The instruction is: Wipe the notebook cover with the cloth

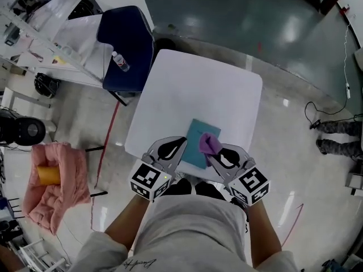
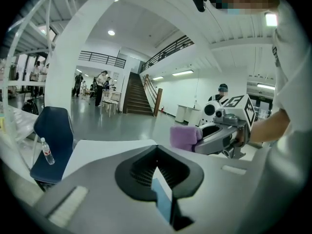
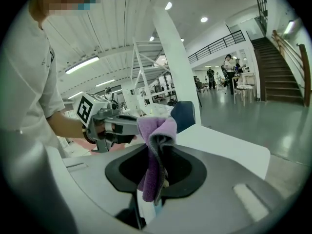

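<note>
A teal notebook lies at the near edge of the white table. My left gripper is at the notebook's left edge, and in the left gripper view its jaws are shut on the teal cover. The right gripper is shut on a purple cloth, which rests over the notebook's right part. The cloth hangs folded between the right jaws, with a strip of notebook below it. From the left gripper view, the cloth shows at the right gripper's tip.
A dark blue chair with a water bottle on it stands past the table's far left corner. A pink bundle with an orange roll lies on the floor at left. Someone's boots and cables are at right.
</note>
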Demonstrator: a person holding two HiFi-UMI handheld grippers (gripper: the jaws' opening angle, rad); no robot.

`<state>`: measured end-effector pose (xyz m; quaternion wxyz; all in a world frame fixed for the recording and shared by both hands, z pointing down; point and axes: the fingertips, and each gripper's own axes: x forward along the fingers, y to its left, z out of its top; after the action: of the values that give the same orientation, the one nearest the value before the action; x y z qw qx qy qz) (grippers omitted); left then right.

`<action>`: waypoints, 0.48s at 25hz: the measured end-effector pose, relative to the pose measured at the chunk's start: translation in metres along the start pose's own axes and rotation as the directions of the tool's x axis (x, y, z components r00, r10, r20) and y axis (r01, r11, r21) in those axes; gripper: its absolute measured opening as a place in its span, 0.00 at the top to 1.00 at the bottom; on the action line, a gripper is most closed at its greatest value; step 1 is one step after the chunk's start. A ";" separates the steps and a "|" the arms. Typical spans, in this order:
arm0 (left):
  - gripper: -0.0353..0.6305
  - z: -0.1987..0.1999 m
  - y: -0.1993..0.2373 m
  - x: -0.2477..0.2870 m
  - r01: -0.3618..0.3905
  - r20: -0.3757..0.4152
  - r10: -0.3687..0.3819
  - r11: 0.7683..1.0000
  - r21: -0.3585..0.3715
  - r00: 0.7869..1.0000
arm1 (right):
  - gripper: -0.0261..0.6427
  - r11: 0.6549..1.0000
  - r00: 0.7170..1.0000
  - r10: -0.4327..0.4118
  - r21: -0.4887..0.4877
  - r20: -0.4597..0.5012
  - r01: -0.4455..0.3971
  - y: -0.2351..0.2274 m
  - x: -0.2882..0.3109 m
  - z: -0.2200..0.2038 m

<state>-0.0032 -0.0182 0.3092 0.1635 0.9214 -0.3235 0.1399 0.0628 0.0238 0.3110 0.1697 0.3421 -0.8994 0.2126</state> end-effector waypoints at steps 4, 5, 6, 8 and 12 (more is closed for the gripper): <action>0.95 0.003 -0.006 -0.006 -0.026 0.001 0.026 1.000 0.011 1.000 | 0.81 1.000 1.000 -0.003 0.010 0.005 0.003 0.005 -0.001 0.002; 0.95 0.003 -0.008 -0.007 -0.030 0.003 0.030 0.999 0.012 1.000 | 0.81 1.000 1.000 -0.005 0.013 0.011 0.005 0.005 -0.001 0.003; 0.95 0.002 -0.009 -0.008 -0.032 0.003 0.032 0.999 0.010 0.999 | 0.81 1.000 1.000 -0.007 0.016 0.018 0.007 0.005 -0.001 0.005; 0.95 0.000 -0.014 -0.010 -0.028 -0.002 0.028 1.000 0.005 1.000 | 0.81 1.000 1.000 -0.009 0.025 0.030 0.008 0.005 -0.002 0.007; 0.95 -0.002 -0.020 -0.008 -0.015 -0.015 0.015 1.000 0.003 1.000 | 0.81 0.999 0.999 -0.008 0.031 0.033 0.007 0.003 -0.003 0.008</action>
<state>0.0038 0.0018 0.3038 0.1636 0.9181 -0.3292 0.1485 0.0612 0.0234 0.3020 0.1500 0.3515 -0.8975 0.2201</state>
